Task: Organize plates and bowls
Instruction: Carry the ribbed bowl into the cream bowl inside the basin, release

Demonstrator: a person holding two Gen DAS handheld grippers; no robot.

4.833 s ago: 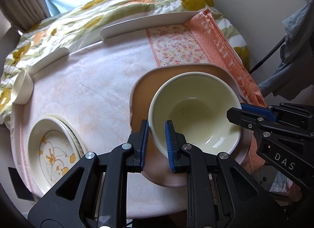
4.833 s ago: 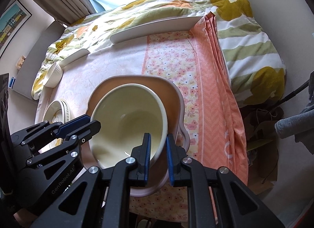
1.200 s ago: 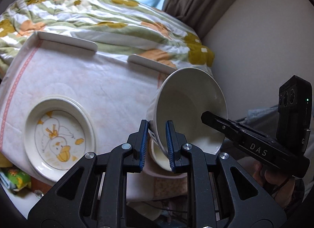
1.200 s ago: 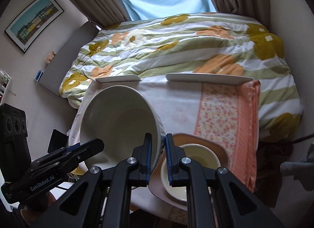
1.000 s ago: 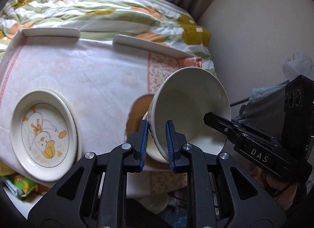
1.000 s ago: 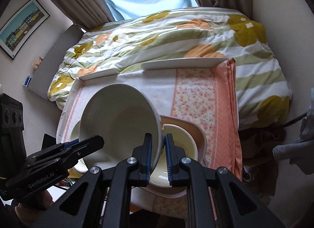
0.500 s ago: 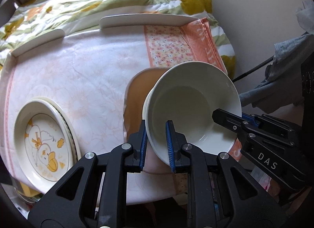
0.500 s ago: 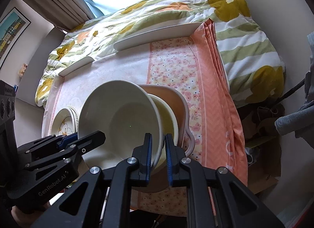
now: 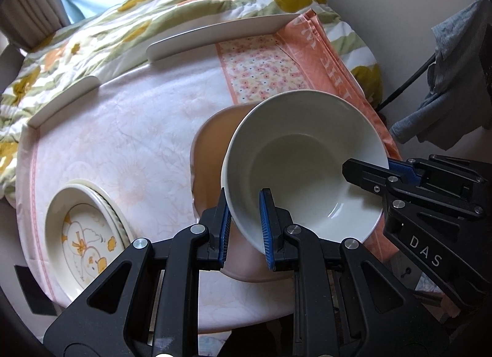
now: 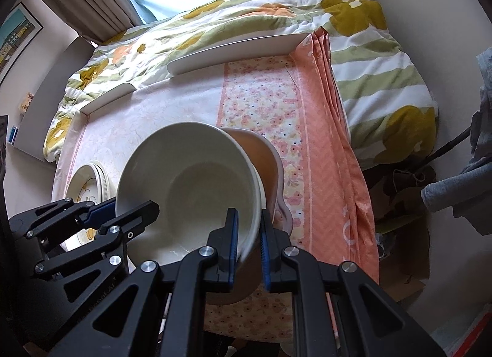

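A big white bowl [image 9: 304, 160] [image 10: 190, 191] is held at its rim from two sides. My left gripper [image 9: 244, 203] is shut on the near-left rim, one pad inside and one outside. Opposite it, my right gripper [image 10: 248, 218] is shut on the rim as well. Each gripper shows in the other's view: the right gripper [image 9: 366, 169] and the left gripper [image 10: 123, 212]. The bowl rests almost level in a cream bowl [image 10: 261, 191], whose rim just peeks out. Both stand on a tan-pink plate [image 9: 209, 154] [image 10: 267, 154].
A stack of duck-pattern plates [image 9: 83, 234] [image 10: 89, 178] lies at the table's left. An orange floral runner [image 9: 261, 65] crosses the pale tablecloth. White rails [image 9: 215, 34] edge the far side, with a quilted bed behind. Grey clothes [image 9: 455, 80] and a cable hang at right.
Both grippers came down with the white bowl. It went from steeply tilted to nearly level and now nests in the cream bowl on the tan-pink plate.
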